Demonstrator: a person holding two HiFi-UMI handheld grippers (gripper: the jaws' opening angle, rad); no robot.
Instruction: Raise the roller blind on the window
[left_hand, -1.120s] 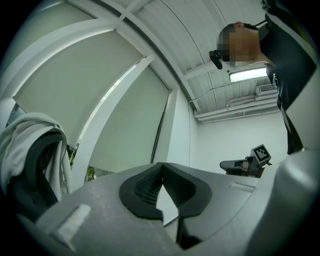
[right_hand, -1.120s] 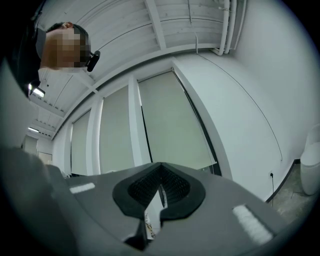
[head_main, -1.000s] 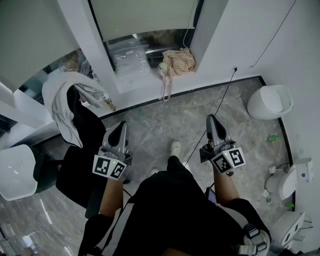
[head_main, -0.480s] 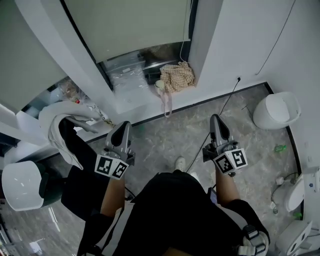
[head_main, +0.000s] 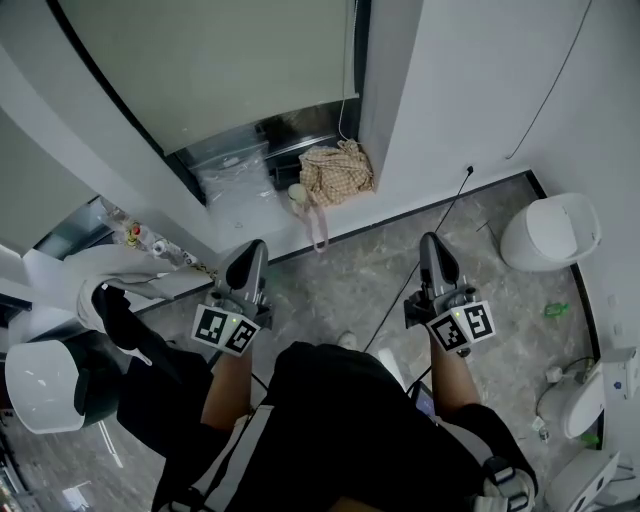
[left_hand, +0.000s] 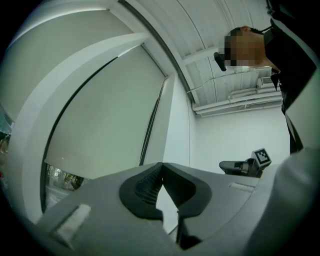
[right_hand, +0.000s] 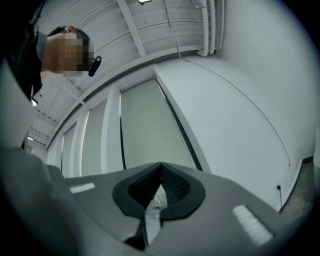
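Observation:
The roller blind (head_main: 220, 60) is a pale grey-green sheet. It hangs over most of the window at the top of the head view, with a strip of glass bare under its lower edge. A thin pull cord (head_main: 350, 80) hangs along its right side. My left gripper (head_main: 251, 255) is shut and holds nothing. It stays over the floor, short of the sill. My right gripper (head_main: 431, 245) is shut and empty too, level with the left and below the white wall. The blind (left_hand: 100, 115) fills the left gripper view past the shut left gripper (left_hand: 161, 167). It shows again as the blind (right_hand: 145, 135) beyond the right gripper (right_hand: 161, 167).
A checked cloth bag (head_main: 337, 168) and clear plastic bags (head_main: 235, 172) lie on the window sill. A chair with draped clothes (head_main: 120, 300) stands at the left, and a white bin (head_main: 555, 232) at the right. A black cable (head_main: 445, 215) runs from a wall socket across the floor.
The head view has shifted toward the window, so the blind fills more of the top. Both grippers sit a little nearer the sill, still shut and empty.

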